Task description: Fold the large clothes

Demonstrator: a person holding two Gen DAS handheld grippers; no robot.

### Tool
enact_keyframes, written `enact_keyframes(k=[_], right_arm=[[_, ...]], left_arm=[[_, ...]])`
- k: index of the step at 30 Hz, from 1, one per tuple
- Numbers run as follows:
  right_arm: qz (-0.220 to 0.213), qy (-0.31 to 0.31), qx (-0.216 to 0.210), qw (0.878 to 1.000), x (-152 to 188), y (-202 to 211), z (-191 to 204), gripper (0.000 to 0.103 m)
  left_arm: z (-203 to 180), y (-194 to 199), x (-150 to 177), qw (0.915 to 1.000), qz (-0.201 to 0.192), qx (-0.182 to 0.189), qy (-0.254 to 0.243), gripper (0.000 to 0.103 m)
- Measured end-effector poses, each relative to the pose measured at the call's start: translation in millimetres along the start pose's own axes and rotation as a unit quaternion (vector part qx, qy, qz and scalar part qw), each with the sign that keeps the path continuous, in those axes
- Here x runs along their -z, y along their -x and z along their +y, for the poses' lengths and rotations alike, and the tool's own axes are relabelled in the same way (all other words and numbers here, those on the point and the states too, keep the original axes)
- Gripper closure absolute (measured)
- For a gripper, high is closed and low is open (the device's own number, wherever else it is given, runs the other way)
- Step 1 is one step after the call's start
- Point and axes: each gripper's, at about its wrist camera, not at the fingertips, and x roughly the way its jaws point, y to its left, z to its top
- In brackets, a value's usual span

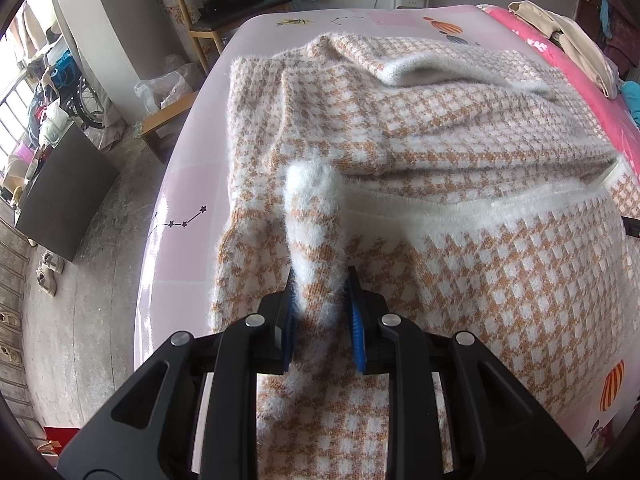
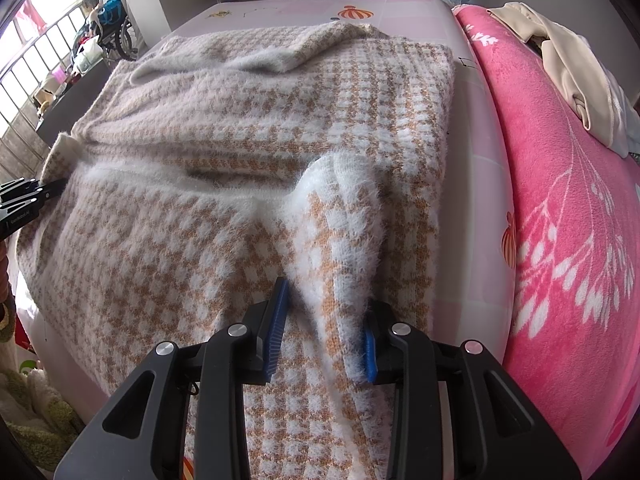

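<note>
On the pink sheet of the bed, a fuzzy orange-and-white houndstooth sweater lies spread out, partly folded over itself, with a white ribbed hem band running across its middle. I hold a gripper in each hand, both angled steeply down at the near part of the garment. My left gripper is clamped on a bunched ridge of the knit, which rises between the blue pads and ends in a fluffy white tip. My right gripper has a similar raised fold of the same sweater between its blue pads; the fabric fills the gap and both pads appear to press on it, though the jaws stand a little wider than on the left. In the right wrist view, the black tip of my left gripper shows at the left edge, beside the sweater's hem. To the right of the sweater lies a bright pink blanket with a white leaf print, and on it, well apart from the sweater, a cream garment sits crumpled. Beyond the bed's far left corner stands a wooden chair with dark clothes on its seat.
</note>
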Motion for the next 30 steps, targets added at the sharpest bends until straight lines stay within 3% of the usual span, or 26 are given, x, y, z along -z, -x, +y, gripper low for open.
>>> enact_keyframes(k=[30], right_arm=[[-0.002,0.001,0.004,1.0,0.8,0.2,0.7,0.071]], left_arm=[[-2.6,0.7,0.5,1.0,-0.003,-0.007,-0.005,0.081]])
